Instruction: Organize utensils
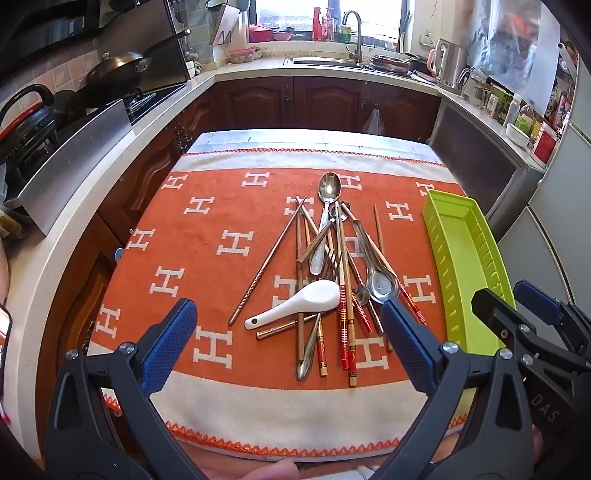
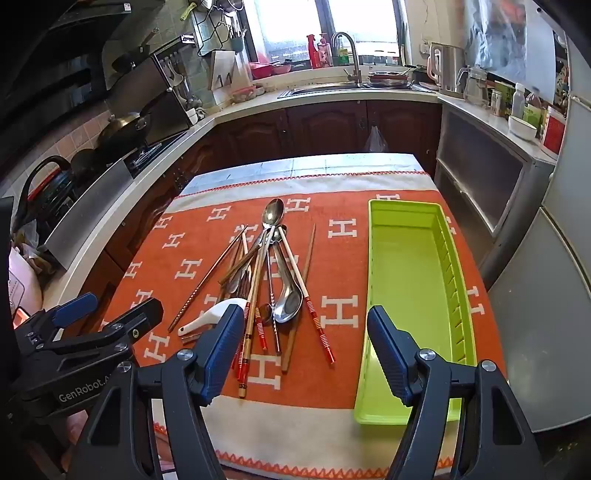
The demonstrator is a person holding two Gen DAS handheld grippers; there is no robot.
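A jumbled pile of utensils (image 1: 325, 266) lies in the middle of an orange cloth with white H marks (image 1: 207, 258): metal spoons, several chopsticks, and a white ceramic spoon (image 1: 303, 301). The same pile (image 2: 266, 280) shows in the right wrist view, with the white spoon (image 2: 214, 314) partly hidden behind a finger. A lime green tray (image 2: 406, 295) stands empty at the right of the cloth, also the tray (image 1: 465, 266) in the left wrist view. My left gripper (image 1: 288, 314) hovers open over the pile's near end. My right gripper (image 2: 306, 325) is open, between pile and tray.
The cloth covers a small table (image 1: 295, 138) in a kitchen. Counters run along the left, back and right, with a stove and wok (image 1: 118, 70), a sink with a tap (image 1: 354, 33), a kettle (image 1: 448, 62) and jars. A fridge (image 2: 554, 295) stands close at the right.
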